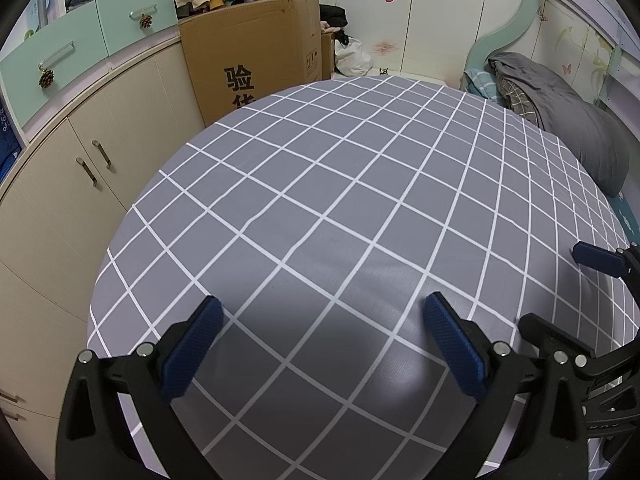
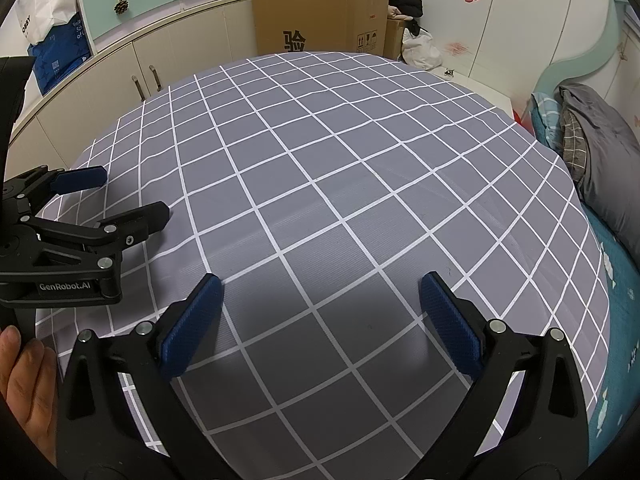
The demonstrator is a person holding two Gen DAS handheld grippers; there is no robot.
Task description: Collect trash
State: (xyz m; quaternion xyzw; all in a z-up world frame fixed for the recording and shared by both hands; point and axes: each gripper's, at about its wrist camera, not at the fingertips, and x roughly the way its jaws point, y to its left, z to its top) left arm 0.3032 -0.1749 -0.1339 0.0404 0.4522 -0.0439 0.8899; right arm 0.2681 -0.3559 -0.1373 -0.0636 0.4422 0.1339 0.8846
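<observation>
Up close in the left wrist view, we see our left tongs (image 1: 322,344) held wide apart over the gray checked cloth (image 1: 340,184), with nothing between them. A big brown box (image 1: 256,52) stands behind the cloth. We cannot see any trash.

Next, in the right wrist view, our right tongs (image 2: 320,320) are wide apart too, holding nothing. A hand (image 2: 28,384) shows at the left edge. No trash shows on the cloth here either.

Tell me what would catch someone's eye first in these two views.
The grey checked sheet with white grid lines fills the middle of both views. Both grippers hover open over it, the left gripper and the right gripper, blue pads spread. Behind stands a large cardboard box against the cream cabinets.
</observation>
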